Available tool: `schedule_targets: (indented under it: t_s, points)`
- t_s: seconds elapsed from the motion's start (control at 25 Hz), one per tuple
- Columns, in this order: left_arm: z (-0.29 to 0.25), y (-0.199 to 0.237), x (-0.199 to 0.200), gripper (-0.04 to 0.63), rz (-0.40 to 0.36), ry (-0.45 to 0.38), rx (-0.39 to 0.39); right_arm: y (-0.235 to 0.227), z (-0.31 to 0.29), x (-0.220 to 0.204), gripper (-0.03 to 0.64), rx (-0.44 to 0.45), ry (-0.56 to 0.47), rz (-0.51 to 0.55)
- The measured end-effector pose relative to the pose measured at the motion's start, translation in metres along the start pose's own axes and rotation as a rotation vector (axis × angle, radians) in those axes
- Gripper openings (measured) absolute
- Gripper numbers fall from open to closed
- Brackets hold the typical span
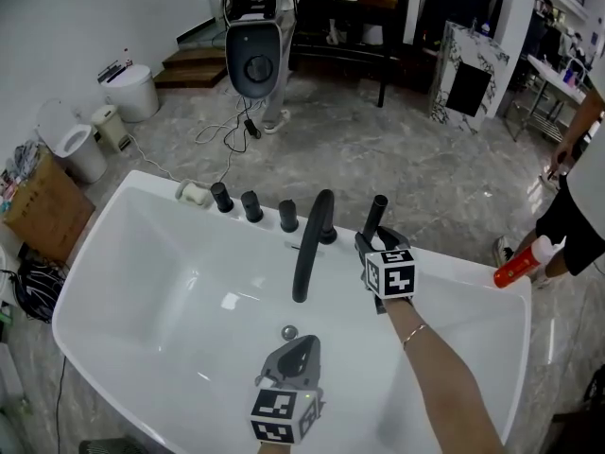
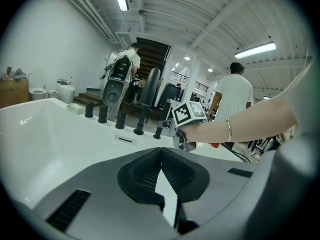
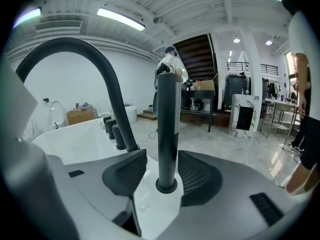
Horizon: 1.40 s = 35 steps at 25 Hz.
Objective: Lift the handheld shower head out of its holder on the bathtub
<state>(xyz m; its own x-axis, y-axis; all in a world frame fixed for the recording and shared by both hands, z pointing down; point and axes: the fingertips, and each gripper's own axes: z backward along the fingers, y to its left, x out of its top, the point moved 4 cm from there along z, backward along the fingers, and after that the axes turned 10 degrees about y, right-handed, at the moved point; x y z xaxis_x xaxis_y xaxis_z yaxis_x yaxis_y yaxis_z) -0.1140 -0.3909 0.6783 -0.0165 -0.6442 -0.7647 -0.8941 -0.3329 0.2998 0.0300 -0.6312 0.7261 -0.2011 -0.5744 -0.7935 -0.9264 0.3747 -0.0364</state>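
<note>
On the white bathtub's [image 1: 454, 268] far rim, the handheld shower head [image 3: 167, 129] stands upright in its holder [image 3: 166, 186], untouched between your right gripper's [image 1: 371, 244] parted jaws. Your left gripper [image 1: 301, 348], closed and empty, is farther off.

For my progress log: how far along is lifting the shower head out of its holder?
Done: the right gripper is placed with open jaws either side of the shower head. In hand: no grip yet; the pads stand clear of it. To do: close, then lift it out of its holder. The left gripper is shut and empty.
</note>
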Motion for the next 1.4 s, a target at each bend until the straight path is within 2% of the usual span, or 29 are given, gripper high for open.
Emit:
schedule_targets:
  t_s: [0.24, 0.36, 0.56, 0.8, 1.16, 1.4]
  points:
    - [0.002, 0.004, 0.001, 0.02, 0.005, 0.001, -0.001, -0.001, -0.008, 0.008, 0.189, -0.022, 0.008, 0.0]
    - [0.005, 0.005, 0.002, 0.02, 0.01, 0.001, -0.001, -0.001, -0.008, 0.01, 0.119, -0.037, 0.006, -0.002]
    - [0.009, 0.012, 0.0, 0.02, 0.03, -0.011, 0.005, 0.003, -0.008, 0.008, 0.124, -0.054, -0.003, 0.024]
    - [0.017, 0.014, -0.003, 0.02, 0.043, -0.009, 0.006, 0.006, -0.001, 0.006, 0.123, -0.056, -0.009, 0.008]
    - [0.045, -0.001, 0.021, 0.02, 0.023, -0.031, 0.013, 0.015, 0.05, 0.024, 0.123, -0.06, -0.072, 0.03]
    - [0.064, -0.016, 0.042, 0.02, -0.005, -0.052, 0.007, 0.018, 0.089, 0.04, 0.123, -0.064, -0.113, 0.006]
